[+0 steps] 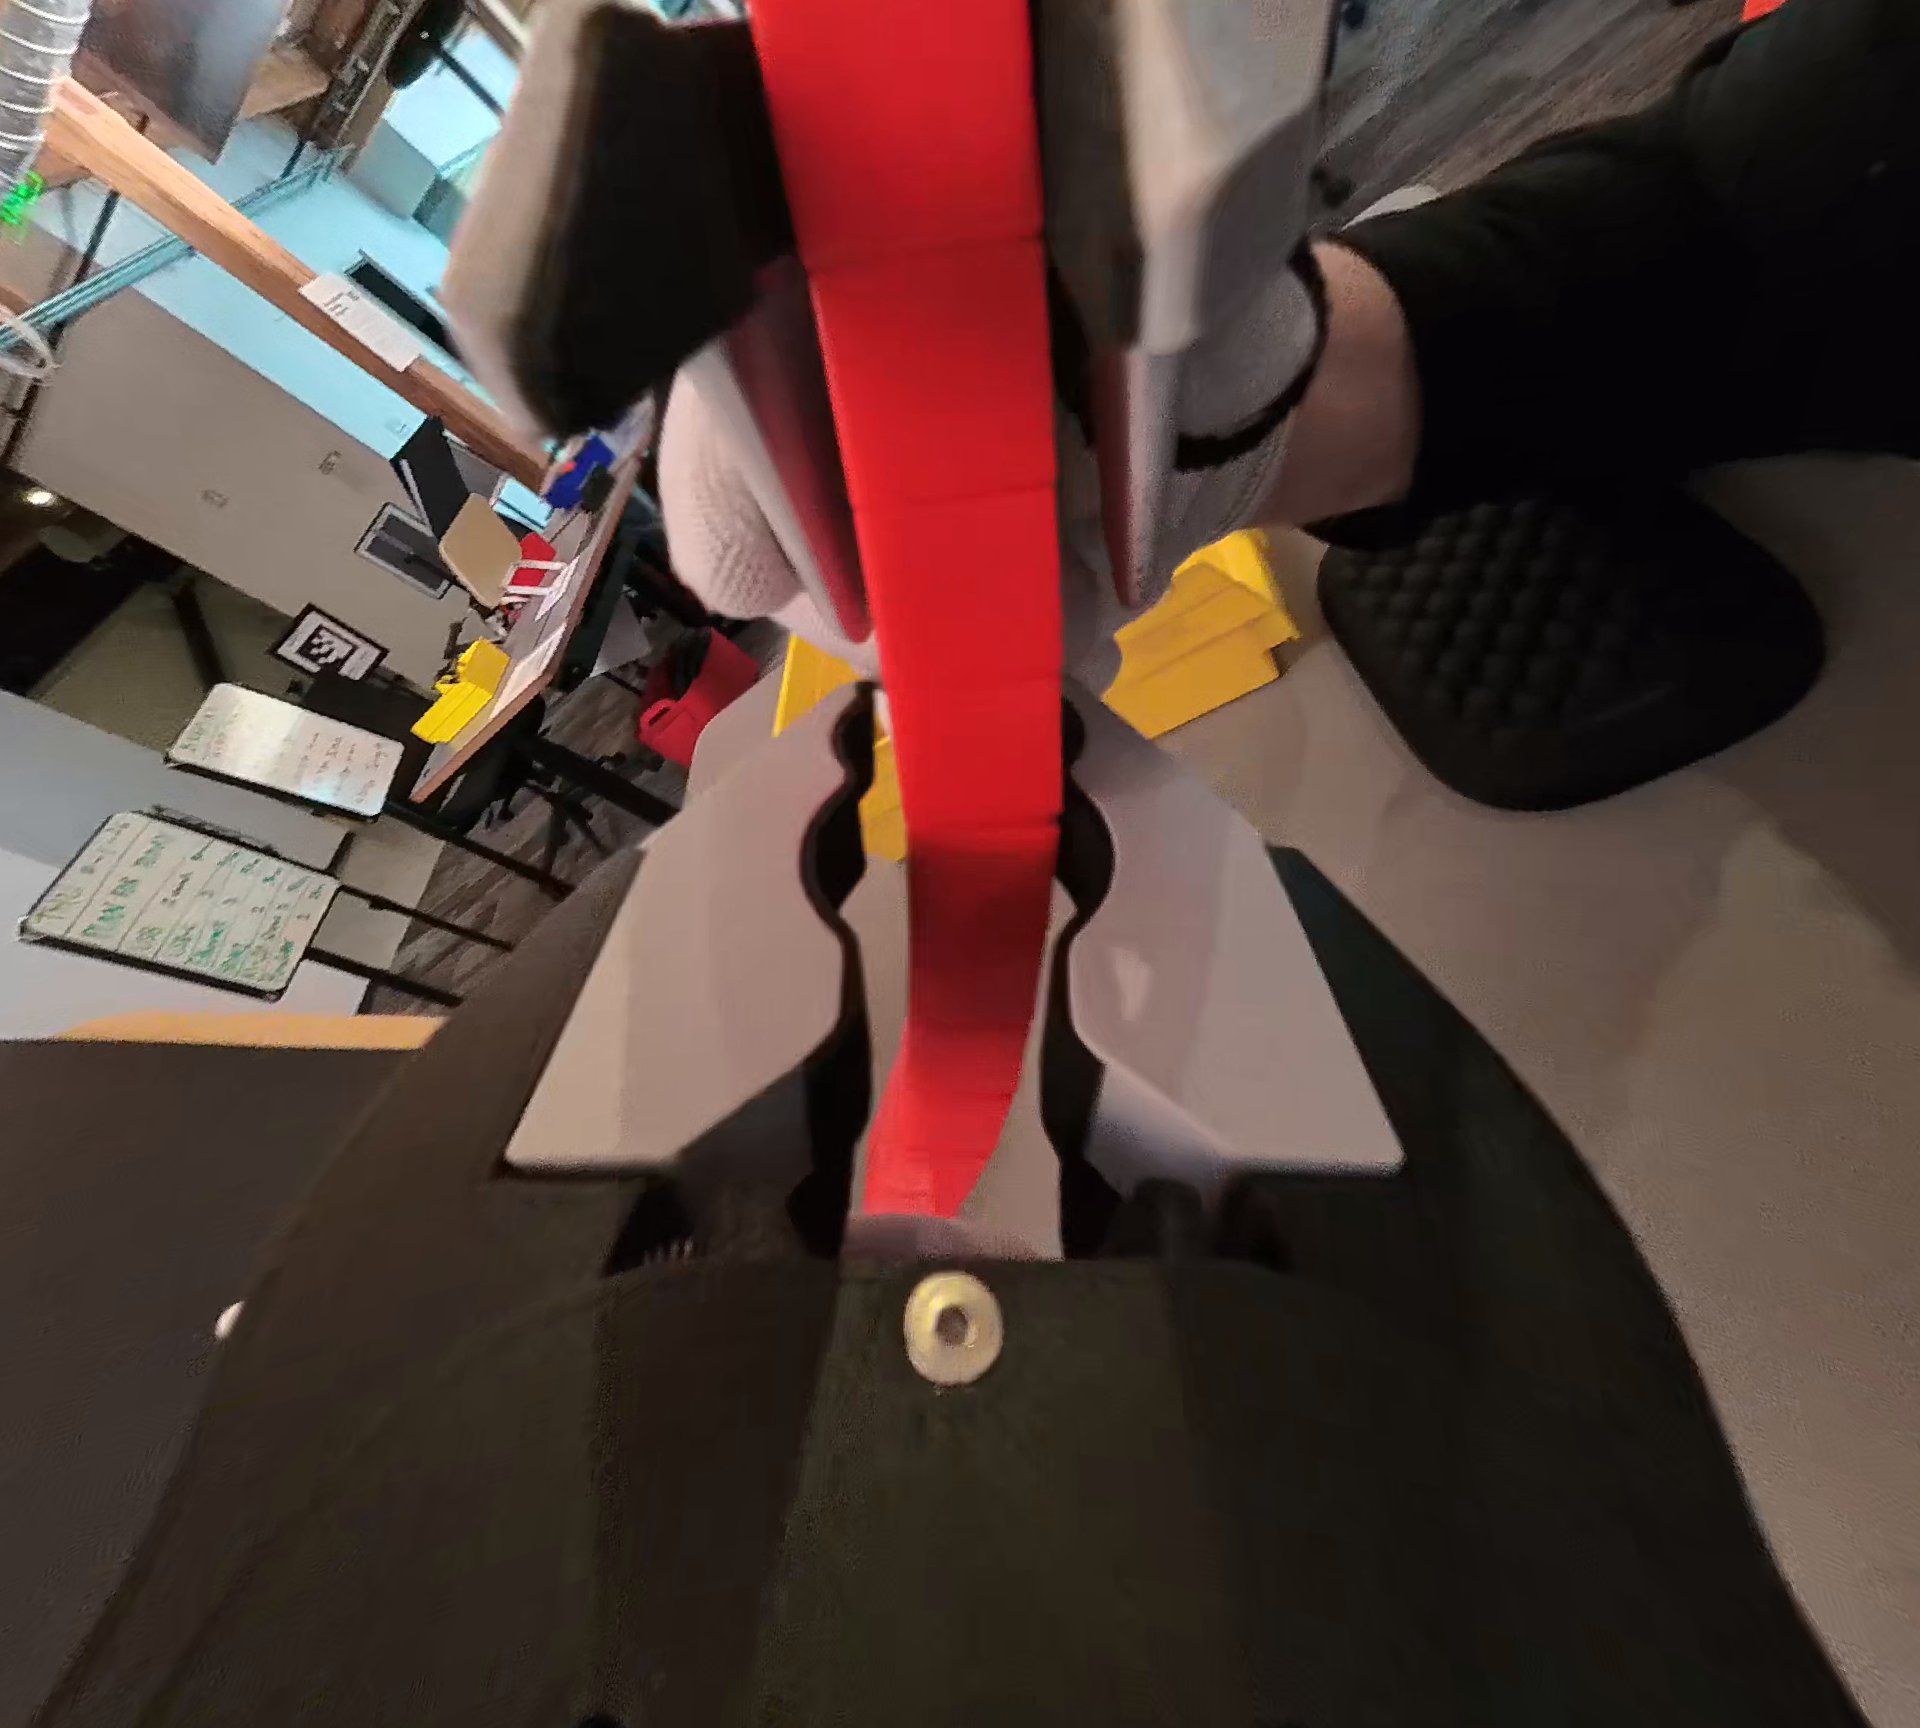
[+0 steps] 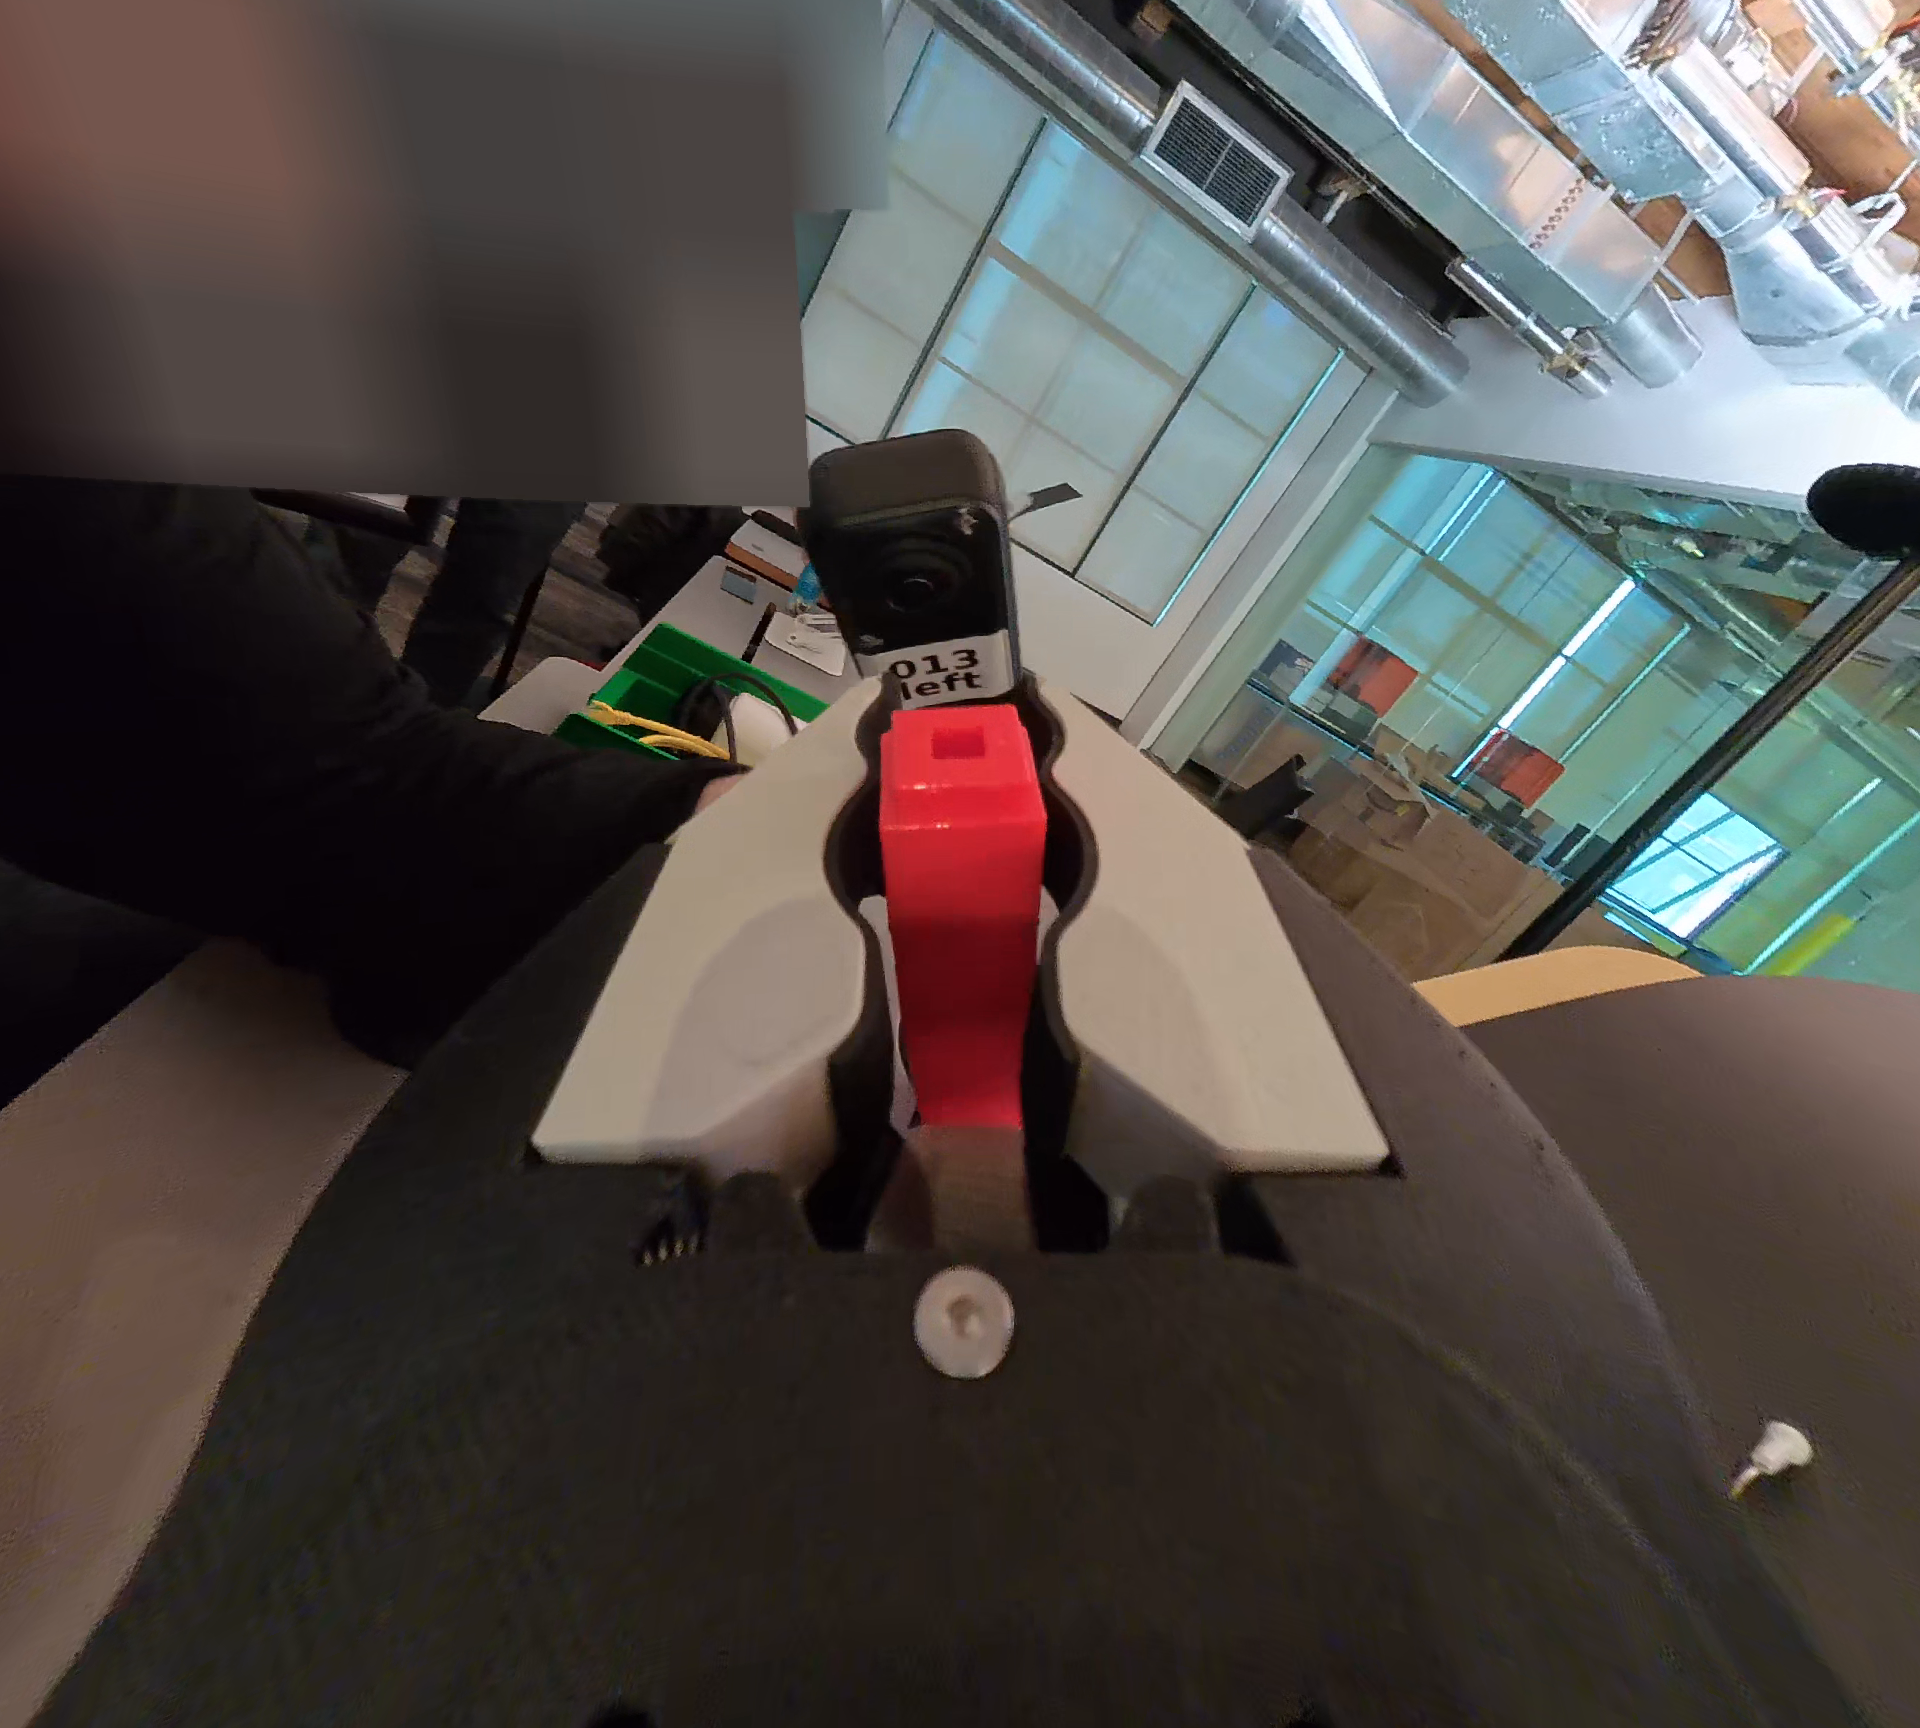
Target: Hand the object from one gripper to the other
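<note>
Far end of the red bar (image 1: pixel 935 452) runs off the top edge in the left wrist view; its near end is blurred between the left gripper (image 1: pixel 961 743) fingers. A gloved hand (image 1: pixel 727 515) sits partly hidden behind the bar.

Bar: long, square-sectioned, bright red, faint seams across its length, small square recess in the end face.

Both tongs clenched on it: left gripper at one end, right gripper (image 2: pixel 956 712) at the other, held in the air. A camera (image 2: pixel 914 556) shows just past the bar's tip.
</note>
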{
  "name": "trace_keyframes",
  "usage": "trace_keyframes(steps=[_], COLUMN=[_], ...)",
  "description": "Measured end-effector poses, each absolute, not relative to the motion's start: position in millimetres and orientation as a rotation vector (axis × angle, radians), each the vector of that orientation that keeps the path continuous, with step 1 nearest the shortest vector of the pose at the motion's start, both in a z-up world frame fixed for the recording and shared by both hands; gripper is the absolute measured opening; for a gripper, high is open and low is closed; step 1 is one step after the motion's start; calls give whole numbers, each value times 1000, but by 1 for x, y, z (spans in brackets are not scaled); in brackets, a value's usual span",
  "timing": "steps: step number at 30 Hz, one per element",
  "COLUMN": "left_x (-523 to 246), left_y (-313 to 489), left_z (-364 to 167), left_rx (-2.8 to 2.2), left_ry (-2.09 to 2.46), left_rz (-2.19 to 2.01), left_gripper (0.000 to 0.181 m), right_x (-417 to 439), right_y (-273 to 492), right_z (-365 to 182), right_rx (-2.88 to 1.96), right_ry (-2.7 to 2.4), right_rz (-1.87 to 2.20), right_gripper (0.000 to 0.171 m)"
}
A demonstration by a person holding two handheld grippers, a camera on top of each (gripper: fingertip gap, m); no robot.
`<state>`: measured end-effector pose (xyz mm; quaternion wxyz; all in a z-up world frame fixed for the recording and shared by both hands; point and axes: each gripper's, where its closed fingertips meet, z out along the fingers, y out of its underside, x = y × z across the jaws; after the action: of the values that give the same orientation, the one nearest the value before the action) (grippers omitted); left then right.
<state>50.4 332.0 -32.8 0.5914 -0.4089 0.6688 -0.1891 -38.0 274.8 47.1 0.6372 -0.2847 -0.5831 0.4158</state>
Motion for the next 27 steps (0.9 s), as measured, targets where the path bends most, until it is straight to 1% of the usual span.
trace_keyframes(steps=[1,18,21,27], left_x=[50,41,38,26], left_y=[333,340,343,362], left_z=[-35,-41,-40,-36], left_rx=[-950,-1006,-1012,-1080], left_ry=[1568,1590,1586,1520], left_rz=[-430,-426,-399,-365], left_gripper=[20,20,20,20], right_x=[-37,-40,-41,-40], right_y=[277,290,294,324], right_z=[47,44,44,47], right_rx=[-651,-688,-697,-807], right_ry=[-1327,-1298,-1296,-1205], right_rz=[942,914,872,726], right_gripper=[20,20,20,24])
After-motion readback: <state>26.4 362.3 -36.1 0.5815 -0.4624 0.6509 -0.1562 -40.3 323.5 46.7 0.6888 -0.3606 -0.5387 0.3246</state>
